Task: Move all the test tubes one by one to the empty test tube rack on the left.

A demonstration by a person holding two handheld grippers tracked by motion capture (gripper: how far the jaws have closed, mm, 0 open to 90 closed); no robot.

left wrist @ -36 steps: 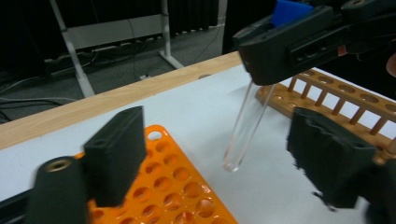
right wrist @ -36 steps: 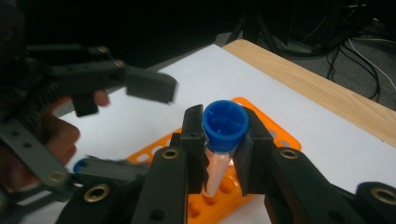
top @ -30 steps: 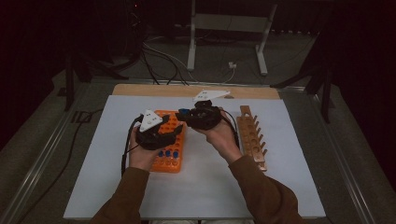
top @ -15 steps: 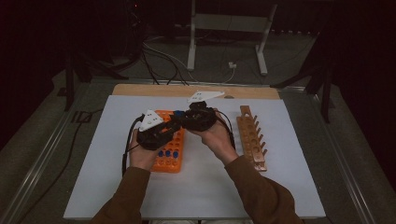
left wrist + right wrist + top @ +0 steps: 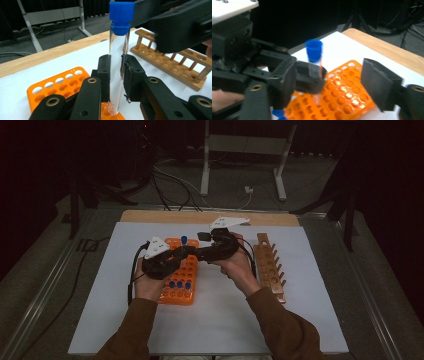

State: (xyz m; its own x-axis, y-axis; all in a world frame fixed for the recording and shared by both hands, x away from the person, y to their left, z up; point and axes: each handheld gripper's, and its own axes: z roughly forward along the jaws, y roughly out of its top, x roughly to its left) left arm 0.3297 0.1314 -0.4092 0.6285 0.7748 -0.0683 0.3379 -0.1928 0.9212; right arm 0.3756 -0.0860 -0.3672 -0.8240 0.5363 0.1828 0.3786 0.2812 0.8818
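Note:
A clear test tube with a blue cap (image 5: 117, 65) stands upright over the orange rack (image 5: 57, 85). My left gripper (image 5: 117, 72) is shut on its lower half, pads pressing both sides. In the high view the tube's cap (image 5: 184, 240) shows above the left gripper (image 5: 186, 252), which meets the right gripper (image 5: 201, 254) tip to tip. The right gripper (image 5: 329, 80) has just been opening: its jaws stand wide on either side of the tube (image 5: 314, 60) without touching it.
The orange rack (image 5: 186, 270) lies on a white mat (image 5: 220, 320), with several blue-capped tubes (image 5: 179, 284) at its near end. A wooden peg rack (image 5: 269, 267) lies to the right. A wooden strip (image 5: 165, 216) borders the mat's far edge.
The right gripper moved left to meet the left gripper over the orange rack. The tube is now held in the left jaws, and the right jaws have spread apart.

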